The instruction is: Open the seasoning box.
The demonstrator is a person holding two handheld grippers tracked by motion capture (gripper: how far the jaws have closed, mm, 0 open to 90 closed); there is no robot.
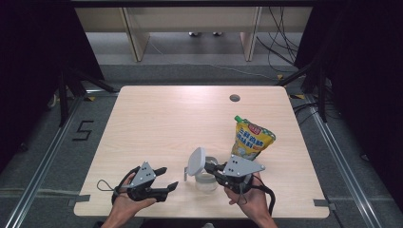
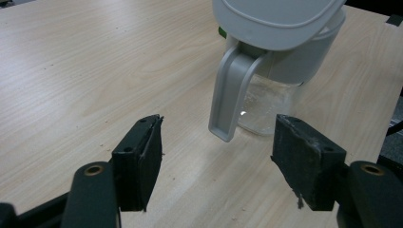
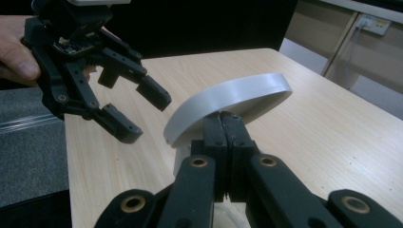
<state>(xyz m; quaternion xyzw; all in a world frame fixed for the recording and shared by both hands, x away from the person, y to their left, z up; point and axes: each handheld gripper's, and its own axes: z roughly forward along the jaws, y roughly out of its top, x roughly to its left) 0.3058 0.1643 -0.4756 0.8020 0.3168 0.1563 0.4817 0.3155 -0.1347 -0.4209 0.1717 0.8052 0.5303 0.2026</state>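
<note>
A clear pitcher (image 1: 206,182) with a grey-white handle (image 2: 230,95) stands near the table's front edge. Its grey-white lid (image 1: 196,161) is tilted up on edge over the mouth. My right gripper (image 1: 212,169) comes in from the right and is shut on the lid's rim (image 3: 228,102), its jaws pressed together there (image 3: 223,122). Left of the pitcher, my left gripper (image 1: 169,177) is open and points at the handle. The handle's lower end hangs just beyond the gap between its pads (image 2: 218,142), touching neither. The right gripper view also shows the left gripper (image 3: 148,118) open.
A yellow spouted pouch (image 1: 252,137) stands upright just behind the right gripper. The light wooden table (image 1: 157,118) has a cable hole (image 1: 234,98) near its far edge. Dark curtains and floor rails flank the table.
</note>
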